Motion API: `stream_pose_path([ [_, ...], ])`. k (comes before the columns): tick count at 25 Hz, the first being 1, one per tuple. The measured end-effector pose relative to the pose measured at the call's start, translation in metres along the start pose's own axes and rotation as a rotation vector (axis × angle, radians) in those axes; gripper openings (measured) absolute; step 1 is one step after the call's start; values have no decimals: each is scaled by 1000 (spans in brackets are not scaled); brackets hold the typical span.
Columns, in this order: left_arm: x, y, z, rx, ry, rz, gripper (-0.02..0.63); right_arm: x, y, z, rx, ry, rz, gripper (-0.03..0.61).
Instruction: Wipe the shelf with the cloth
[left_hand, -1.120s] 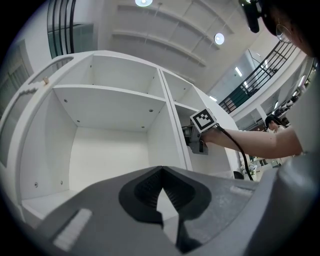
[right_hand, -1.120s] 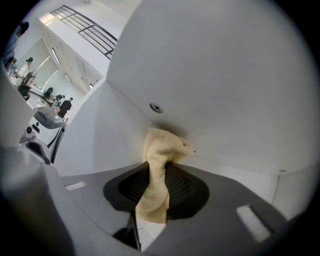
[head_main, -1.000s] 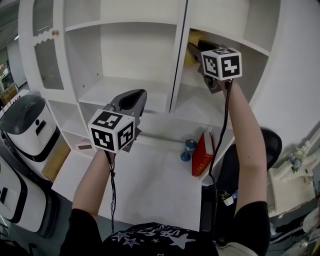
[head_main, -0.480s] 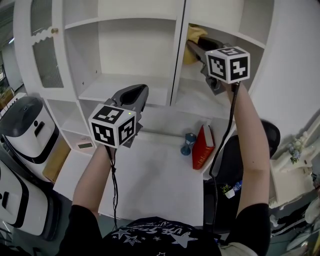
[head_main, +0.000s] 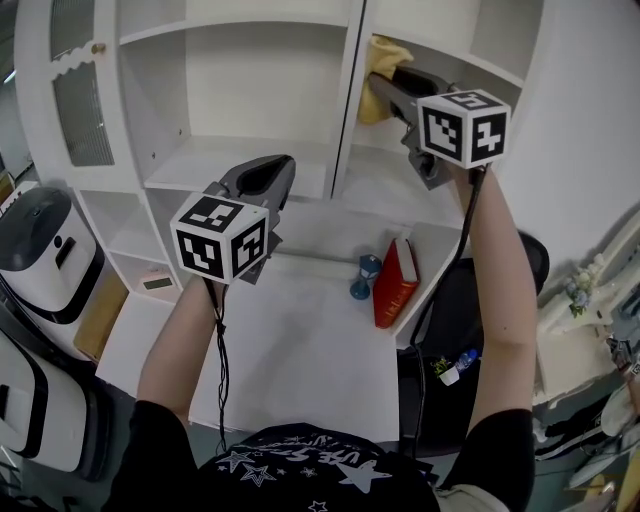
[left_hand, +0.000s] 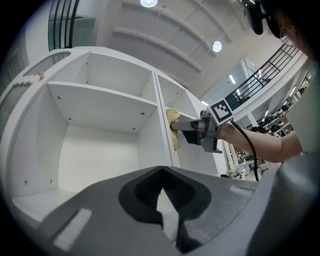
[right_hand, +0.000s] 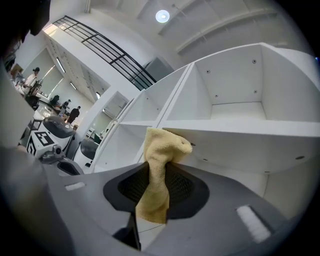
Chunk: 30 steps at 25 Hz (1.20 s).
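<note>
A yellow cloth (head_main: 380, 70) (right_hand: 159, 172) is clamped in my right gripper (head_main: 375, 88), which is raised to the upper right compartment of the white shelf unit (head_main: 300, 170). The cloth's bunched top lies against the front edge of the shelf board (right_hand: 240, 135) there. The left gripper view shows the cloth (left_hand: 173, 127) against the divider panel, with the right gripper (left_hand: 197, 131) behind it. My left gripper (head_main: 262, 180) (left_hand: 161, 197) hangs in front of the left middle compartment, shut and holding nothing.
Below on the white desk (head_main: 290, 360) stand a red book (head_main: 392, 285) and a small blue hourglass-like object (head_main: 362, 278). White and black machines (head_main: 45, 250) stand at the left. A black chair (head_main: 470, 310) is at the right.
The head view has shifted, so the shelf sits lower in the frame. My right gripper and cloth have edged slightly left along the upper shelf. The left gripper stays about where it was.
</note>
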<state>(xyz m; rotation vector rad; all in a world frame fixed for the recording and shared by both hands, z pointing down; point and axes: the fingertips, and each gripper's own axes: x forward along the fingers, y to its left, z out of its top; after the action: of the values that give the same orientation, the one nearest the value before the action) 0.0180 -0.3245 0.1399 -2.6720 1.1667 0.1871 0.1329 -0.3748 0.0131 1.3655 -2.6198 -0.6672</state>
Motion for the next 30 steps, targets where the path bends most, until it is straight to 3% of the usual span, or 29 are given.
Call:
stream_pose_path([
  [9, 11, 0, -7, -20, 4, -19, 0, -10, -2, -4, 67, -32, 2, 124],
  [17, 19, 12, -15, -42, 20, -1, 0, 4, -43, -57, 179, 40, -81, 124],
  [30, 51, 48, -30, -68, 28, 67, 0, 99, -88, -137, 193, 172, -96, 126],
])
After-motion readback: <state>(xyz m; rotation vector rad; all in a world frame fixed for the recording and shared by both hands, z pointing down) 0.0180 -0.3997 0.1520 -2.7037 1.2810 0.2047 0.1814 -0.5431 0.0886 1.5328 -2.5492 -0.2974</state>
